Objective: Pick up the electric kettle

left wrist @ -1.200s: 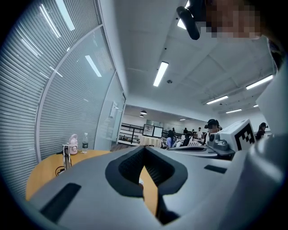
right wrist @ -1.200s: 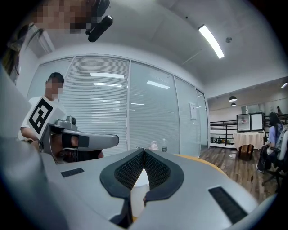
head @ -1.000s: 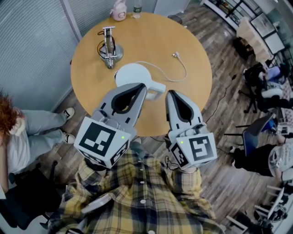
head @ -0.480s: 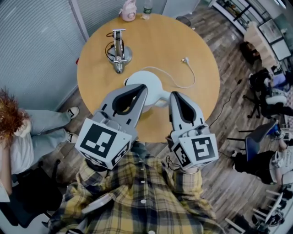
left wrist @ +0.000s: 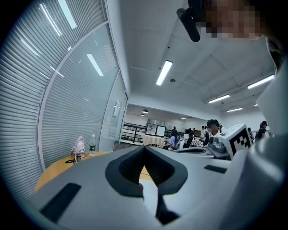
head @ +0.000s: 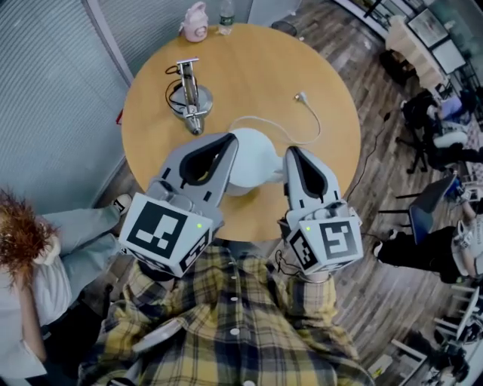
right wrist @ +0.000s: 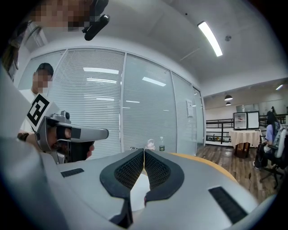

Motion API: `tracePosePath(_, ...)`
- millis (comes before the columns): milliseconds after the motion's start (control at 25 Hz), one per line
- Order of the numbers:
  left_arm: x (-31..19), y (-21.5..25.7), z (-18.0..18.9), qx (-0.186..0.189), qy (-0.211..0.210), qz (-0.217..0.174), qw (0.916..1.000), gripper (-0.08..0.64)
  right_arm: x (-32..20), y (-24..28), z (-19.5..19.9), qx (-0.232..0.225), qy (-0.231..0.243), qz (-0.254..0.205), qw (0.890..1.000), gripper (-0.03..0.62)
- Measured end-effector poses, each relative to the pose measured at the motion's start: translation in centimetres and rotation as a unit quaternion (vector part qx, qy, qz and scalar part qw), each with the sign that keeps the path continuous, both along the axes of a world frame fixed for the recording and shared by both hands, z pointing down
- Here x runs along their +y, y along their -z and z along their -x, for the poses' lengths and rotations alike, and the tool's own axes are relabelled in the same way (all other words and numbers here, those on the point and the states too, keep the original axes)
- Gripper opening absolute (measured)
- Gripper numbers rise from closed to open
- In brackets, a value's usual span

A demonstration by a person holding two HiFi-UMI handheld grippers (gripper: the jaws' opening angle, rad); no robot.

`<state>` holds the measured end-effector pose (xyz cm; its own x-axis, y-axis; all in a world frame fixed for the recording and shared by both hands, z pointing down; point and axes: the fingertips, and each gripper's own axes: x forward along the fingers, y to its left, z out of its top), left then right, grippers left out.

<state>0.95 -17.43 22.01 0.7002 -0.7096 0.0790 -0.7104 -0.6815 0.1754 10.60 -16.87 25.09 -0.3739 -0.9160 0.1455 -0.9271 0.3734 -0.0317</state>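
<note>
The white electric kettle (head: 253,157) stands on the round wooden table (head: 317,143), near its front edge, seen from above. Its white cord (head: 281,123) loops back to a loose plug (head: 300,96). My left gripper (head: 232,138) is shut and empty, its tip at the kettle's left side and covering part of it. On the kettle's right, my right gripper (head: 289,151) is shut with nothing in it. The left gripper view has its jaws (left wrist: 145,147) closed tip to tip. The right gripper (right wrist: 144,150) looks the same in its own view. Whether either touches the kettle is unclear.
A metal stand with a black cable (head: 190,94) sits at the table's back left. A pink bottle (head: 195,19) and a water bottle (head: 226,10) stand at the far edge. A seated person (head: 45,249) is at the left, a glass wall (head: 53,90) behind, and chairs with people (head: 438,136) at the right.
Both grippers have come forward over the table's near edge. The kettle, earlier ahead of the tips, now lies between them. Both stay shut.
</note>
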Motion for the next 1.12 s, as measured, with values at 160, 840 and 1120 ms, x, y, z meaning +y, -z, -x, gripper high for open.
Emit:
tracePosePath(160, -0.5, -0.5, 0.1, 0.003, -0.008, 0.006, 0.9999, 0.003, 0.1, -0.9, -0.4, -0.003, -0.016, 0.007, 1.000, 0.032)
tracePosePath(840, -1.4, -4.1, 0.5, 0.018, 0.002, 0.032, 0.9993, 0.003, 0.6, -4.7, -2.5, 0.003, -0.038, 0.046, 0.998, 0.037)
tracePosePath(1120, -1.5, -6.2, 1.8, 0.015, 0.021, 0.048, 0.9985, 0.003, 1.6, -8.2, -3.4, -0.008, -0.040, 0.075, 0.996, 0.149)
